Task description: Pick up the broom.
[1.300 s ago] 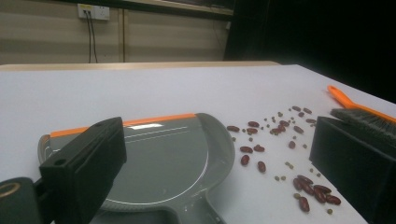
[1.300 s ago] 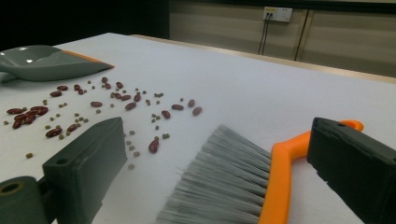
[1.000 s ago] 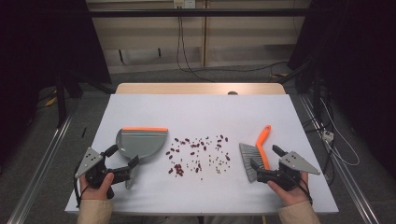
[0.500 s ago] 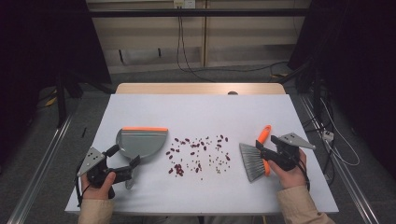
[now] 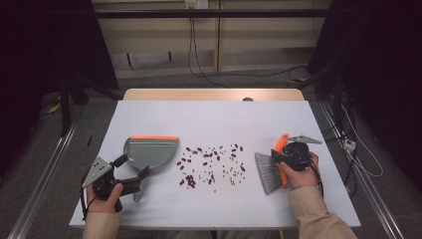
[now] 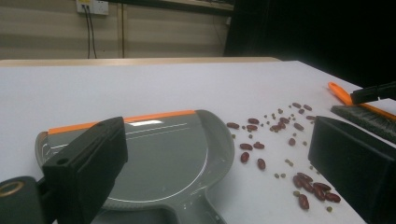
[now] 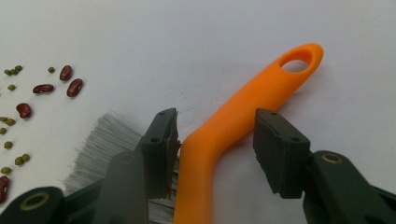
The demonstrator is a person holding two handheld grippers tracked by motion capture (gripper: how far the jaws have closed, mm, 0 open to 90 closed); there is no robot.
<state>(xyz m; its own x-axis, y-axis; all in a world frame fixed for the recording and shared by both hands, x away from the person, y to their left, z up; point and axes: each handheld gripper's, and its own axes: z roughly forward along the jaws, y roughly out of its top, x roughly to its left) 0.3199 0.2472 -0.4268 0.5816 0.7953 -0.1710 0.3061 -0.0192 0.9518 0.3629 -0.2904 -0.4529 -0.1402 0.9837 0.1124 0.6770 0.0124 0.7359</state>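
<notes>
Here, small hand brush with a curved orange plastic handle and grey bristles point(image 5: 272, 169), lying flat on the white table point(image 5: 209, 119) at the right edge of the spill, bristle end toward the person and the handle's hanging hole pointing away; placed so, apparently, that a sweep leftward would drive the scatter toward the pan. Orange handle point(image 7: 243, 116) set between the two black jaws of the right gripper point(image 7: 217, 137), jaws just closing around it: left pad touching or very nearly touching the handle's bend, right pad with a visible gap, so straddled but not yet pinched. Next outward, dark red kidney beans and small green beans point(image 5: 211, 164), strewn mid-table. Beyond them, grey plastic dustpan with an orange front lip point(image 5: 149, 152), flat on the table, lip away from the person. Left gripper point(image 5: 133, 172) spread wide just before the pan's stub handle, holding nothing, seemingly ready to steady it
</notes>
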